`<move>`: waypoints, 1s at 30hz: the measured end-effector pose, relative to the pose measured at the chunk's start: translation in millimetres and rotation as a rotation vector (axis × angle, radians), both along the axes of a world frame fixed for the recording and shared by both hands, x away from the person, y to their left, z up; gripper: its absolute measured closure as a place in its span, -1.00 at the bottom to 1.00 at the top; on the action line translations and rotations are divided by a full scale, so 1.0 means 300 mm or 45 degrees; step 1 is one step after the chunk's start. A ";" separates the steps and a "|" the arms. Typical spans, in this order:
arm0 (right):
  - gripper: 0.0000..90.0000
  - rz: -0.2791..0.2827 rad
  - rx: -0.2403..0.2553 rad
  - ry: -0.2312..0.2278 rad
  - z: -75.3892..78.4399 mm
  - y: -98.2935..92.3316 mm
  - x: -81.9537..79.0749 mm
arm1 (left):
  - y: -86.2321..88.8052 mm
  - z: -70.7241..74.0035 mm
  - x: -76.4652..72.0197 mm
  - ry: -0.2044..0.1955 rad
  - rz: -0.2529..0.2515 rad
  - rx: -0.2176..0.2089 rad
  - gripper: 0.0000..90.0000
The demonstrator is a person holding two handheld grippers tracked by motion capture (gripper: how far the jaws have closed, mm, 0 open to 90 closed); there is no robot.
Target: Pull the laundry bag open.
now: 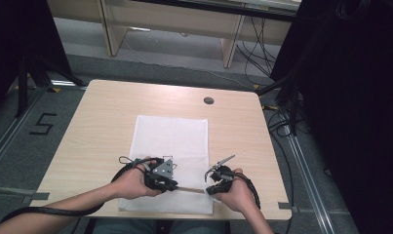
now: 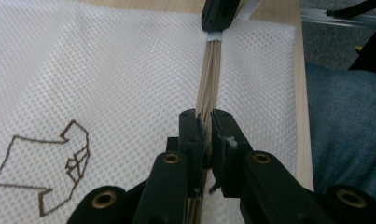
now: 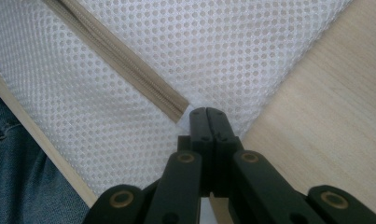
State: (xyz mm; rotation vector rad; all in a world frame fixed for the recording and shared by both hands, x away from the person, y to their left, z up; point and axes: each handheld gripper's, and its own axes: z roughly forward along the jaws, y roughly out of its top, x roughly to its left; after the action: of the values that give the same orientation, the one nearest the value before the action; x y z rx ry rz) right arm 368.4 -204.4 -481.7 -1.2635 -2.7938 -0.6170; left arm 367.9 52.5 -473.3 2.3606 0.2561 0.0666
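A pale wooden table [image 1: 106, 122] stands on a grey floor, with a desk frame and trailing cables beyond it, and a white mesh bag [image 1: 170, 141] lies flat on the table's near half, its near edge close to the person's lap.

The left gripper [image 2: 208, 122] has its jaws pinched on the beige zipper [image 2: 209, 79] that runs across the bag near that edge. Something sits in the narrow gap between them, probably the slider or the tape beside it; which one I cannot tell. The right gripper [image 3: 206, 113] has its jaws fully together on the zipper's end, where a small white tab of fabric meets the beige tape at the bag's right corner, close to bare wood. In the high view the left hand [image 1: 130, 183] and the right hand [image 1: 238, 192] hold the two tools facing each other along the zipper, the left one over the bag's near middle, the right one at its near right corner.

A brown outline logo [image 2: 45, 172] is stitched on the mesh, away from the zipper.

The bag looks light, limp and open-weave, so it should bunch or slide rather than resist. The sound holds are the zipper's end tab and the slider pull; anchoring the end keeps the tape taut, and mesh alone would likely stretch or snag.
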 end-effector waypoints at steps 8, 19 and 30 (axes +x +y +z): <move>1.00 0.000 0.000 0.001 0.000 0.000 0.000 | 0.010 0.002 -0.003 0.000 0.007 -0.008 0.84; 1.00 -0.004 0.001 0.005 0.000 0.000 -0.001 | 0.019 -0.001 -0.005 0.003 0.010 -0.010 0.84; 1.00 -0.005 0.001 -0.001 -0.001 0.000 0.000 | 0.035 -0.003 -0.005 0.011 0.023 -0.018 0.84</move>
State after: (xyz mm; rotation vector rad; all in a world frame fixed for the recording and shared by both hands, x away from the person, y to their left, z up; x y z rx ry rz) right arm 368.4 -204.5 -481.9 -1.2692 -2.7924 -0.6189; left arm 366.4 62.8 -474.2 2.3451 0.2813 0.0631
